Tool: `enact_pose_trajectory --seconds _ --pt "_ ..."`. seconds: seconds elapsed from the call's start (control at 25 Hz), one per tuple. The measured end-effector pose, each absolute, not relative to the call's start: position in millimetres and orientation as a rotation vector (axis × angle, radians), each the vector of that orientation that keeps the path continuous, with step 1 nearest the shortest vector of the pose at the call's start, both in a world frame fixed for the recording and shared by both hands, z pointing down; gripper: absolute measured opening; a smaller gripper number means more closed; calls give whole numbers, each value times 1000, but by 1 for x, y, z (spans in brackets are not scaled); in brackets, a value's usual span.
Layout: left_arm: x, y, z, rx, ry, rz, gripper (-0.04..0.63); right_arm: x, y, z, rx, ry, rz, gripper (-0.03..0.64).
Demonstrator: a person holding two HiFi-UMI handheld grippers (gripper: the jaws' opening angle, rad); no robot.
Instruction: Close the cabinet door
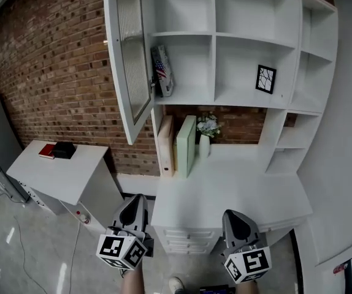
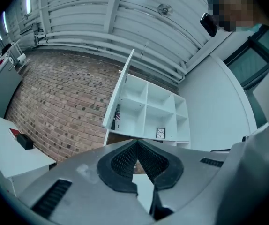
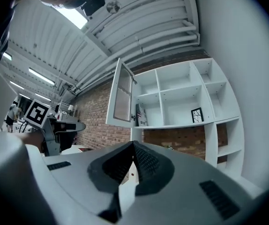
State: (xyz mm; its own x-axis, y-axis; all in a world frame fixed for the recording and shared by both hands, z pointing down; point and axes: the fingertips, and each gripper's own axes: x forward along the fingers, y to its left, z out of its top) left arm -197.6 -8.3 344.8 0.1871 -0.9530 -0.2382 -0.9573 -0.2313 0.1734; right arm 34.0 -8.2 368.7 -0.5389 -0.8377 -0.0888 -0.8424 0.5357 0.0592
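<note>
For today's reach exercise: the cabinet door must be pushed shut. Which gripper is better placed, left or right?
Left, probably. The open door hangs out at the left side of the cabinet, and the left gripper sits almost directly below it; the right gripper is farther across. Both are shut and empty.

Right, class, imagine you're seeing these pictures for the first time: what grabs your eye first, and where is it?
The glass-panelled cabinet door stands wide open at the upper left of the white shelf unit, against a red brick wall. Low in the head view, the left gripper and right gripper hang shut and empty, well short of the door.
</note>
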Motion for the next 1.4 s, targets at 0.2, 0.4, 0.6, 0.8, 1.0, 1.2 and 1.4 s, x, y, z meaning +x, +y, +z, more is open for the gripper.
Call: enact_pose_trajectory --seconds 0.2,0.4,0.6,0.8,1.0,1.2,1.4 --pt "-228 -74 335 -2396 1917 466 9 8 -74 366 -1540 2668 152 2" --pt "-261 -109 326 -2376 1915 521 9 -25 -108 370 -1540 2708 197 2" --pt "-276 -130 317 -2319 1919 528 38 -31 -127 381 -1573 2729 198 2" --pt "-284 -150 313 -2320 1921 554 120 -37 -141 383 -1589 2740 180 2" --pt "-285 -165 301 -2288 1928 585 120 -41 -152 380 -1559 2766 192 2" --pt "-283 -173 294 -2276 1934 553 120 -36 -157 378 -1551 2759 177 2" --pt "-286 -178 287 -2244 1954 523 117 -29 -164 378 -1553 2735 161 2"
